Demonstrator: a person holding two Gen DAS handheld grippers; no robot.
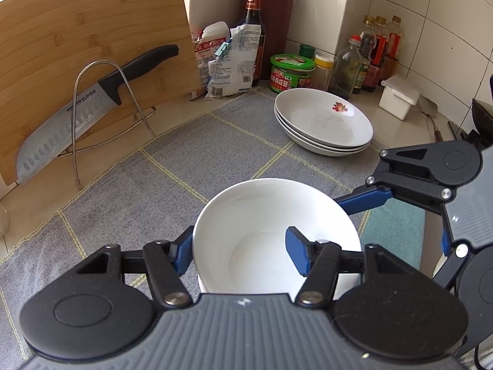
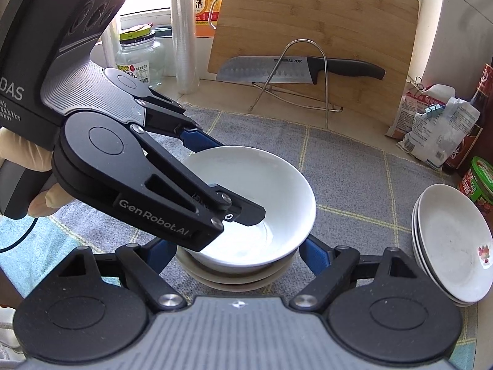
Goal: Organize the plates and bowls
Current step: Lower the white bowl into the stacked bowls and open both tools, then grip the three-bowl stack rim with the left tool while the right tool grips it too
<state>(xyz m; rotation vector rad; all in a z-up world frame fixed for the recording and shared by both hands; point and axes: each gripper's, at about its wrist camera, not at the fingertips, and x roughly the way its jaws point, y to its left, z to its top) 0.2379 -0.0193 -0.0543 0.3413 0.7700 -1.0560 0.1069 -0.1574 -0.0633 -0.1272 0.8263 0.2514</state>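
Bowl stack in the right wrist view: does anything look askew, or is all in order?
The top white bowl looks tilted, not seated level in the bowls below. The left gripper pinches its wall, which may explain the tilt. Nothing looks spilled or broken.
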